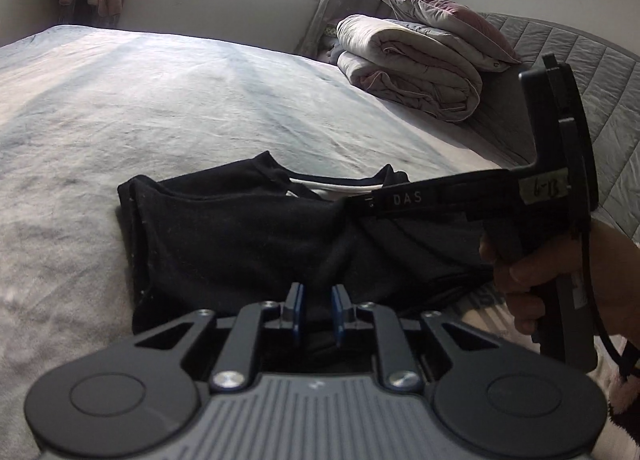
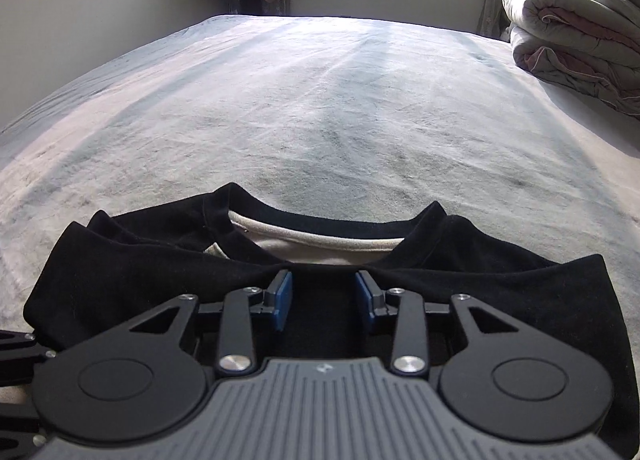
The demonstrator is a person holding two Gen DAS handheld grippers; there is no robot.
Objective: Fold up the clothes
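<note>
**Black top on the bed, both grippers low at its near side**

- The black garment point(image 2: 160, 276) lies on the grey bedspread point(image 2: 320, 100), lower half of the right wrist frame, neckline facing away toward the window. A pale inner lining point(image 2: 312, 244) shows inside the collar.
- Its sides look turned in: layered edges stack at the left shoulder, and in the left wrist view the cloth reads as a compact block at frame centre. I judge it partly folded, but the same lie would fit a garment just bunched narrow. I cannot settle which.
- Right gripper point(image 2: 323, 302): jaws moderately wide, blue pads apart, black cloth directly beneath and between them. Nothing pinched that I can see. It sits centred below the collar, likely to pin or take the mid-line.
- Left gripper point(image 1: 318, 308): jaws narrower but still parted, over the near edge of the cloth. Whether fabric lies between the pads, I cannot tell.
- In the left wrist view the other tool crosses from the right edge, hand point(image 1: 532, 284) on its grip.
- Folded quilts point(image 1: 416, 64) sit upper right, well apart from the work.
</note>
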